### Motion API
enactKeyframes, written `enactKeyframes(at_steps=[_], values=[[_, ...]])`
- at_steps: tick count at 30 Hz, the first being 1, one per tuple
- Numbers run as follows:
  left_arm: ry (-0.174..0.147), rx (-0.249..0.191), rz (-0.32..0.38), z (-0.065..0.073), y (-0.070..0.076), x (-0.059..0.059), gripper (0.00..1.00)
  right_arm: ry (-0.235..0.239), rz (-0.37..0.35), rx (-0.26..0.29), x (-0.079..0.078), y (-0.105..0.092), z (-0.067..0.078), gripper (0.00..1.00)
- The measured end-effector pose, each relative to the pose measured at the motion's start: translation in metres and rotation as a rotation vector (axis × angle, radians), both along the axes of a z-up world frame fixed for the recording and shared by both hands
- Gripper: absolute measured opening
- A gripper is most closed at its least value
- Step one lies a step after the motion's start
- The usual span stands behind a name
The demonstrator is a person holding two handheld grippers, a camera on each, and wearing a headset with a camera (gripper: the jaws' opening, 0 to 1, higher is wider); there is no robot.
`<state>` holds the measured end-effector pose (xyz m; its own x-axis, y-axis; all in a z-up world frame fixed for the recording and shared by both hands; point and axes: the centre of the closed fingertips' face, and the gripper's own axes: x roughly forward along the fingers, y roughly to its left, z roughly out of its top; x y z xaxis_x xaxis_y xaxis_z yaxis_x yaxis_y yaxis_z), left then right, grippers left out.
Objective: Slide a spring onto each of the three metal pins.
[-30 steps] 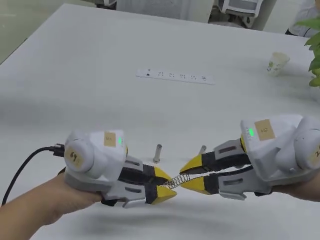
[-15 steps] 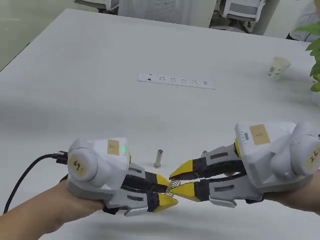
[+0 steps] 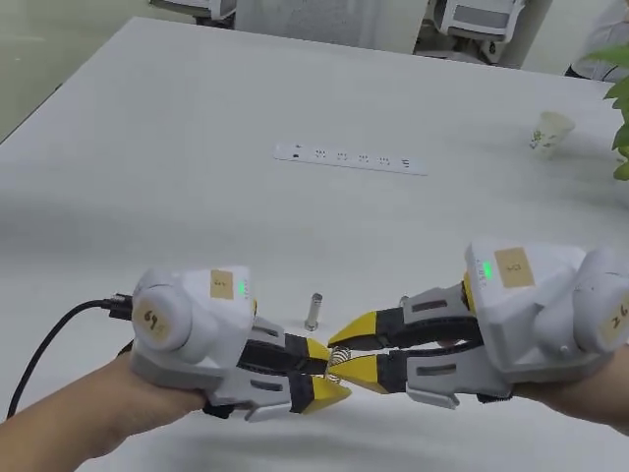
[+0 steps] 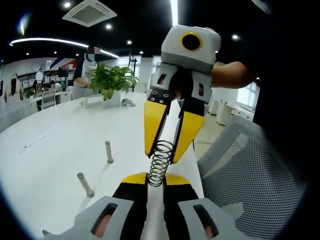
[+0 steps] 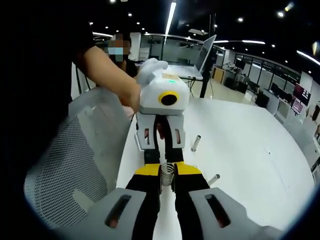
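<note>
Left gripper point(image 3: 322, 378), white body with yellow-tipped black jaws, is held low at the near edge of the white table point(image 3: 197, 147). Its jaws are pressed in on one end of a small steel coil spring point(image 3: 337, 361). Right gripper point(image 3: 346, 356) has the same build and meets it tip to tip, jaws narrowed onto the other end of the spring, looks like contact on both sides. The spring is bridged between the two sets of tips, off the table surface, axis running tip to tip.

In the left gripper view the spring point(image 4: 160, 162) rises from that view's own jaw tips into the right gripper point(image 4: 166, 150).

Two short grey metal pins point(image 3: 314, 311) stand upright on the table just behind the grippers. One is partly hidden by the right gripper.

Further back: white power strip point(image 3: 351, 158), paper cup point(image 3: 551, 130). A black cable point(image 3: 49, 334) trails from the left gripper.
</note>
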<state>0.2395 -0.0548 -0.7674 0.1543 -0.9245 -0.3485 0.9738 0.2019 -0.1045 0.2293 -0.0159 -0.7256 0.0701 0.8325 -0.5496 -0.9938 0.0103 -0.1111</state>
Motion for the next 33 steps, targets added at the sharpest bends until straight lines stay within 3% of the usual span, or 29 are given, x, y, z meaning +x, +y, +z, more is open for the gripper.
enactKeyframes(at_steps=[14,30,33], values=[[0.018,-0.014,0.022,0.003,0.001,0.001,0.09,-0.011,0.0,-0.014,0.001,0.0,0.0,0.07],[0.008,0.003,0.049,0.001,0.006,0.005,0.2,-0.016,-0.01,-0.016,0.003,-0.001,0.001,0.07],[-0.001,0.008,0.069,0.001,0.009,0.008,0.26,-0.018,-0.012,-0.018,0.004,-0.002,0.0,0.07]])
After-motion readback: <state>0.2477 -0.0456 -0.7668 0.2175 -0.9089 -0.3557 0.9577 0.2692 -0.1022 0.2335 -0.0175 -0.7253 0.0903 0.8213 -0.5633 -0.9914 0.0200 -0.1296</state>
